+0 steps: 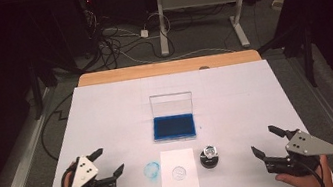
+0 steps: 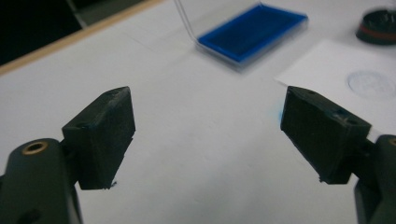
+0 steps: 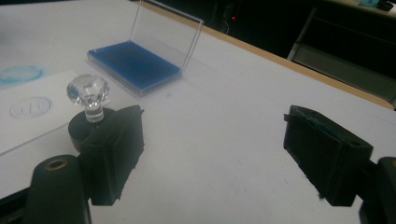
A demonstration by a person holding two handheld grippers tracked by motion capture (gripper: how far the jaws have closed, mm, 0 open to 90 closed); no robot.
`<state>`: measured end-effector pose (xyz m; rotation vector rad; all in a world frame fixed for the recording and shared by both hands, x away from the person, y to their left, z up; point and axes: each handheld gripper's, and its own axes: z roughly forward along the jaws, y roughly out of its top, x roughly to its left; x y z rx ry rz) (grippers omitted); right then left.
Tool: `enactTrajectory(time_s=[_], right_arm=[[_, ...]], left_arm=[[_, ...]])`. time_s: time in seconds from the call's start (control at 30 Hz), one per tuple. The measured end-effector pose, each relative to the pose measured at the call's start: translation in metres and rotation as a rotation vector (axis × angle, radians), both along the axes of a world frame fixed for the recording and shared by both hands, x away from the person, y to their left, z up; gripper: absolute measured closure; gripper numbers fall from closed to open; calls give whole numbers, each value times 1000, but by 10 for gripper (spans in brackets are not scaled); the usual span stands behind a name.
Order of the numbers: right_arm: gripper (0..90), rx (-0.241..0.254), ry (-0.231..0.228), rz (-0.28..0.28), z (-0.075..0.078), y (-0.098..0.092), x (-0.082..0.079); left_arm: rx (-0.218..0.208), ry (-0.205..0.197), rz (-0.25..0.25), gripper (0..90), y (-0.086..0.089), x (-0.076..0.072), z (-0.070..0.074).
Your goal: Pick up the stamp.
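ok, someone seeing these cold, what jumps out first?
Probably the open blue ink pad at mid-table, its clear lid standing upright behind it. Next, the stamp with a crystal-like knob right of the white paper sheet, which carries a faint round imprint, with a blue smudge on the table to the sheet's left. The left gripper and right gripper sit open at the near corners, holding nothing.
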<state>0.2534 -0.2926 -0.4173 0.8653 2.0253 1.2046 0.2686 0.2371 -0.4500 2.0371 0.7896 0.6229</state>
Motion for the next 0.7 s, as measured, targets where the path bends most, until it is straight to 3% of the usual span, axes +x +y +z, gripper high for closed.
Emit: enactTrajectory(time_s=[0.43, 0.7], right_arm=[[220, -3, 48, 50, 3, 4, 6], [257, -26, 137, 127, 16, 23, 19]], left_arm=[[0, 11, -53, 184, -5, 12, -2], [20, 31, -60, 190, -7, 12, -5]])
